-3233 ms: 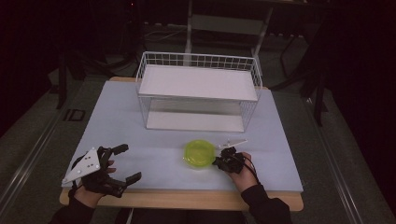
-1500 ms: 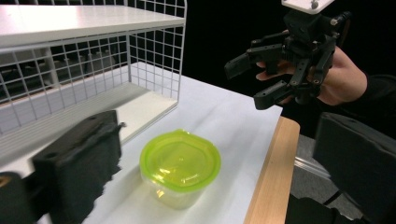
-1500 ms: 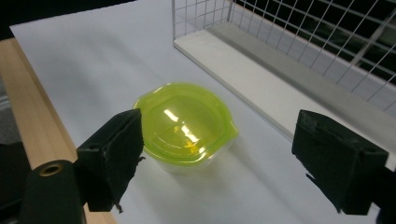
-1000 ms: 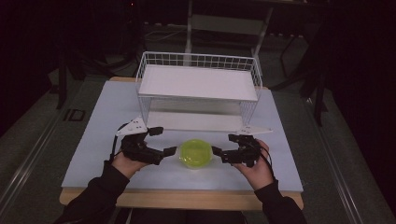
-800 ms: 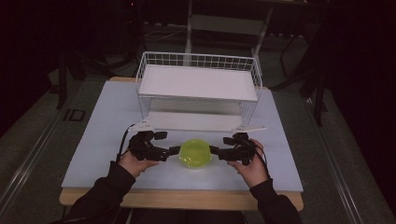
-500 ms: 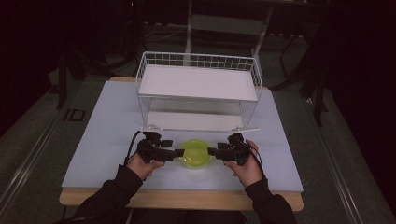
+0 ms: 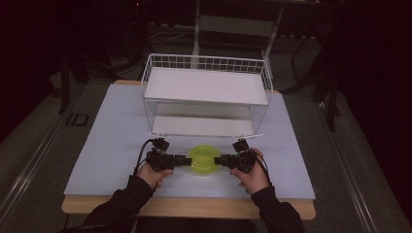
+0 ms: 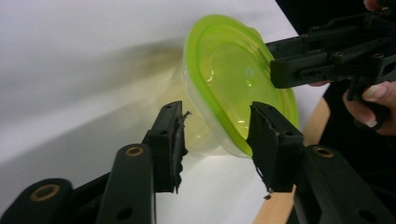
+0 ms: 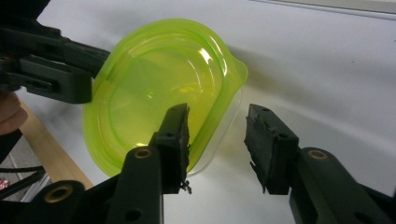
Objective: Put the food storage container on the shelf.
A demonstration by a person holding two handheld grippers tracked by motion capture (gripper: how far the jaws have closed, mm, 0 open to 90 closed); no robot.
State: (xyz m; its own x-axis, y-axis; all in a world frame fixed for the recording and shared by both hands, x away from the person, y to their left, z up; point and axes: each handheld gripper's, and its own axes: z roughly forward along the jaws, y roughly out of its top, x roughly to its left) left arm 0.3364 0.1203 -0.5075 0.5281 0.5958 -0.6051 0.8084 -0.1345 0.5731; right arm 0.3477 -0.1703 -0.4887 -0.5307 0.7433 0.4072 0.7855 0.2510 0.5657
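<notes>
Both grippers have closed in on the one green lidded container [image 7: 204, 158] since 0.5 s ago. Left gripper [image 8: 215, 134] and right gripper [image 9: 217, 139]: jaws spread, straddling its rim, seemingly not clamped yet. One wire rack [image 7: 206, 99] behind on the surface [image 7: 111, 131].

The bowl [image 8: 233, 79] is shiny see-through green plastic, the desk [image 7: 111, 141] has a smooth dull white top with a wood edge, the basket [image 7: 206, 63] is thin white wire, and each gripper's pads [image 9: 177, 140] look rough black.

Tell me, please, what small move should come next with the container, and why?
Probably shut both grippers on the rim. The left gripper and right gripper each stand open astride opposite edges of the green container, which sits on the table, so neither grips it yet.
</notes>
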